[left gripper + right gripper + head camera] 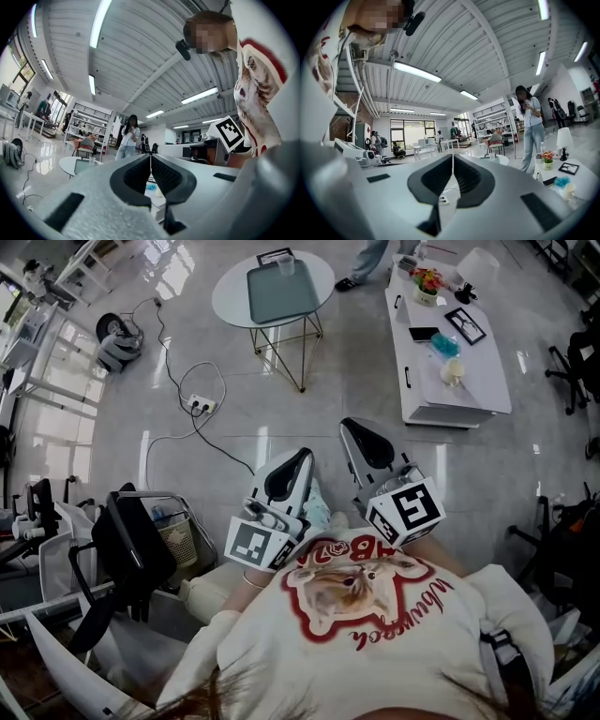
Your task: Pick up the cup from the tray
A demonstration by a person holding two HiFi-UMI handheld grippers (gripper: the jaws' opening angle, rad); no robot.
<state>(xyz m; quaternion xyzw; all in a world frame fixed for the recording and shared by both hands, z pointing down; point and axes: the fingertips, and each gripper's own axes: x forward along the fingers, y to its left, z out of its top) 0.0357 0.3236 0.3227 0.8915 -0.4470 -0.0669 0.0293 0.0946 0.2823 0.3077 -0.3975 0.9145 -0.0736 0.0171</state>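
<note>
A small clear cup stands at the far end of a grey-green tray on a round white table, far ahead of me. Both grippers are held close to my chest, well short of it. My left gripper is shut with nothing between its jaws. My right gripper is also shut and empty. In the left gripper view the cup and tray show small at the left, beyond the left gripper. In the right gripper view the cup appears just right of the right gripper.
A long white low table at the right carries flowers, a picture frame, a phone and small items. A power strip with cables lies on the floor at the left. A person stands beyond the round table. An office chair sits at my left.
</note>
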